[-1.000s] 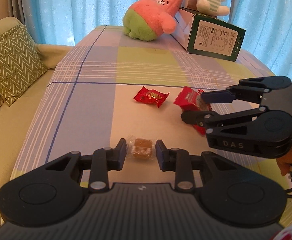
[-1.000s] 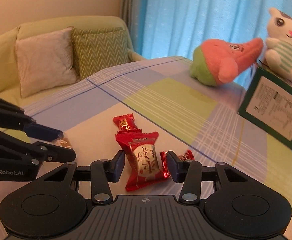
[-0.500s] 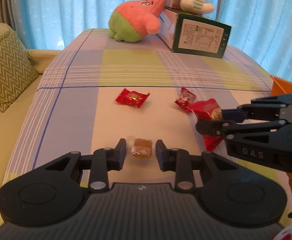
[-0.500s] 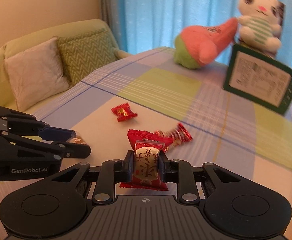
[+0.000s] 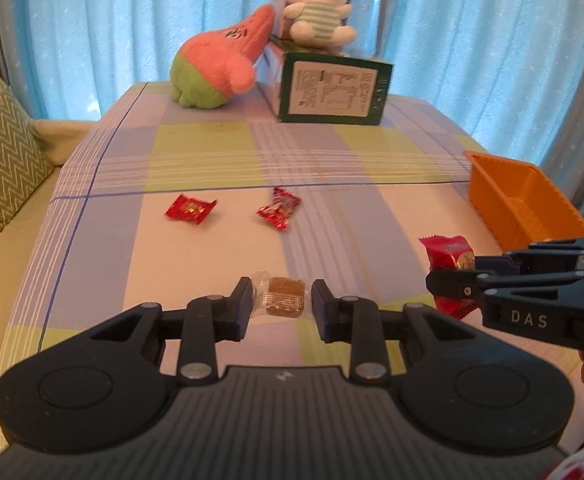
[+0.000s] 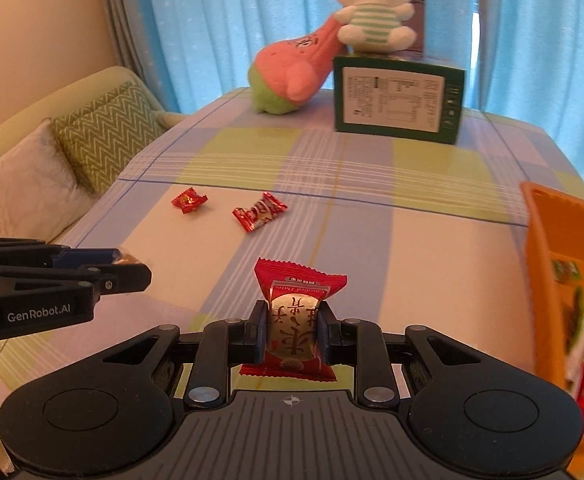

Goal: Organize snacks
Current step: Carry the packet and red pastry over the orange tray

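My right gripper [image 6: 292, 330] is shut on a red candied-date packet [image 6: 293, 324] and holds it above the table, left of the orange bin [image 6: 547, 264]. The packet [image 5: 449, 268] and right gripper [image 5: 451, 274] also show in the left wrist view, near the bin [image 5: 515, 200]. My left gripper [image 5: 280, 304] is open around a clear-wrapped brown candy [image 5: 283, 295] with a gap on each side; it also shows in the right wrist view [image 6: 128, 268]. Two small red candies [image 5: 191, 210] [image 5: 279, 213] lie mid-table.
A green box [image 5: 333, 92], a pink-green plush [image 5: 218, 68] and a white bunny plush [image 5: 317, 10] stand at the table's far end. The bin holds several snack packets [image 6: 579, 344]. A sofa with cushions [image 6: 104, 136] lies to the left.
My right gripper closed on the red packet, lifted it and carried it right toward the orange bin. My left gripper stayed open around the brown candy.
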`<state>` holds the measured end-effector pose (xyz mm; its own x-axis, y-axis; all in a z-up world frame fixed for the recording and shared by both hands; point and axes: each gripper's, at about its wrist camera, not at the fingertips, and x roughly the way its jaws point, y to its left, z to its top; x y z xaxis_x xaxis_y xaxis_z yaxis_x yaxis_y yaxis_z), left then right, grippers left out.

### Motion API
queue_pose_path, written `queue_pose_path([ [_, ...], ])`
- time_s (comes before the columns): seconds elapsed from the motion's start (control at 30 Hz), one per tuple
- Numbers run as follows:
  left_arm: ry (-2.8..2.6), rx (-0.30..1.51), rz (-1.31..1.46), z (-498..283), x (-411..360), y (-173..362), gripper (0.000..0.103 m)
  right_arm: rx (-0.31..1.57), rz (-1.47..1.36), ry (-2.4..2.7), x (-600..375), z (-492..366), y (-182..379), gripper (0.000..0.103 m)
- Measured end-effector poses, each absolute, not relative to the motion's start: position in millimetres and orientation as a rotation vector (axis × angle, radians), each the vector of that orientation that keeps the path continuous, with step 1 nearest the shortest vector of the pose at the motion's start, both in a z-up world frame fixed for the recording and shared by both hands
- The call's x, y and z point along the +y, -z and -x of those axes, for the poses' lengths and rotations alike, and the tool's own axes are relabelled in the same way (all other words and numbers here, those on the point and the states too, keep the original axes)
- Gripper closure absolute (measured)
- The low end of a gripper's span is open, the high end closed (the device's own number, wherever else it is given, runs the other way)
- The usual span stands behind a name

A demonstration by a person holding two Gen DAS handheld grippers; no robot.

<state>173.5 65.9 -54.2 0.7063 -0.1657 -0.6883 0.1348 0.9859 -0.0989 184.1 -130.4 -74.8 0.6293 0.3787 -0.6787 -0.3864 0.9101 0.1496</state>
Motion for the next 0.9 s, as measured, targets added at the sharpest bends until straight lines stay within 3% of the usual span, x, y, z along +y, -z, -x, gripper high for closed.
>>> queue_pose_path([
  [0.9,0.347,0.762,0.062,-110.0,-59.5,-10.4,0.075,0.708,-0.093,-0.211,-258.6,-91.9,2.0,0.078],
])
